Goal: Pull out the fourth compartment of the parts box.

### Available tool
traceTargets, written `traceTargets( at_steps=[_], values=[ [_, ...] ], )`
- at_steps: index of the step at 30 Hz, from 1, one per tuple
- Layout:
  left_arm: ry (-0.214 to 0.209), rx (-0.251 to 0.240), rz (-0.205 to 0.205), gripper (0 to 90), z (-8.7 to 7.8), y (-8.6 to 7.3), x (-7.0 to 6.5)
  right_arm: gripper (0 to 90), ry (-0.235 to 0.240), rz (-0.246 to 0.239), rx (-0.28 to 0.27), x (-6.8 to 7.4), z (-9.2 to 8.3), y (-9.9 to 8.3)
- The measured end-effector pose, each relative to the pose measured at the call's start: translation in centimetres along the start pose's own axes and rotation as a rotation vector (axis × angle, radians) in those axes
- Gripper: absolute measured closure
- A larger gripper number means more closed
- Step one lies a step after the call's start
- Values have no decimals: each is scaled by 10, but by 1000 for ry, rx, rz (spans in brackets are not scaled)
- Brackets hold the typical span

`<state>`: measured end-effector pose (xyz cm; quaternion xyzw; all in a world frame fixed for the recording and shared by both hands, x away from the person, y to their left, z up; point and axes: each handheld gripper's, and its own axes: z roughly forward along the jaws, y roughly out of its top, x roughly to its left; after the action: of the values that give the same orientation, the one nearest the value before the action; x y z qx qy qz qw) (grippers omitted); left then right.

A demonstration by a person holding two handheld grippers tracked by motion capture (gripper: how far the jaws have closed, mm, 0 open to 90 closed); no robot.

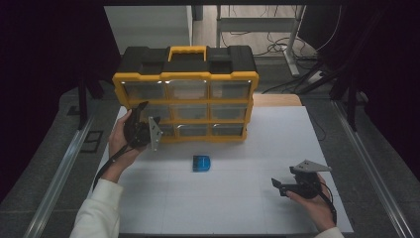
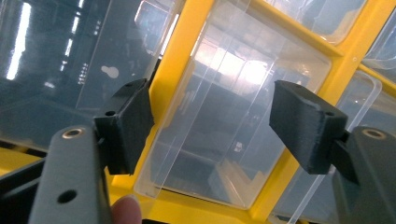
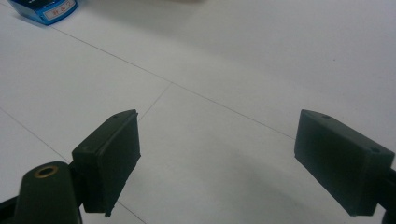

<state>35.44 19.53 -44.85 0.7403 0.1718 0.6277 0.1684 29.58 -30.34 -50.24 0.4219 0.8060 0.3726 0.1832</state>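
White worktop [image 1: 237, 198] is shown under dim light. Between the spread jaws of the left gripper [image 2: 210, 126], a clear drawer [image 2: 233, 116] in the yellow-framed organiser [image 1: 185, 99] is seen, untouched by either pad. The right gripper [image 3: 217, 163] is held with jaws spread over bare surface; a blue box [image 3: 44, 9] is seen well beyond them, off the left-hand pad.

Small blue box [image 1: 202, 163] lying on white table [image 1: 247, 198], cables on floor [image 1: 277, 47]
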Motion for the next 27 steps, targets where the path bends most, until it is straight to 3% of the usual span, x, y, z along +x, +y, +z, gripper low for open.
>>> traceTargets(
  at_steps=[19,27],
  values=[
    [52,4,65,420,0,-3,-3,148,-1,-1,-1,0,0,0],
    [61,6,73,472,-1,-4,-3,148,-1,-2,0,0,0,0]
  ],
)
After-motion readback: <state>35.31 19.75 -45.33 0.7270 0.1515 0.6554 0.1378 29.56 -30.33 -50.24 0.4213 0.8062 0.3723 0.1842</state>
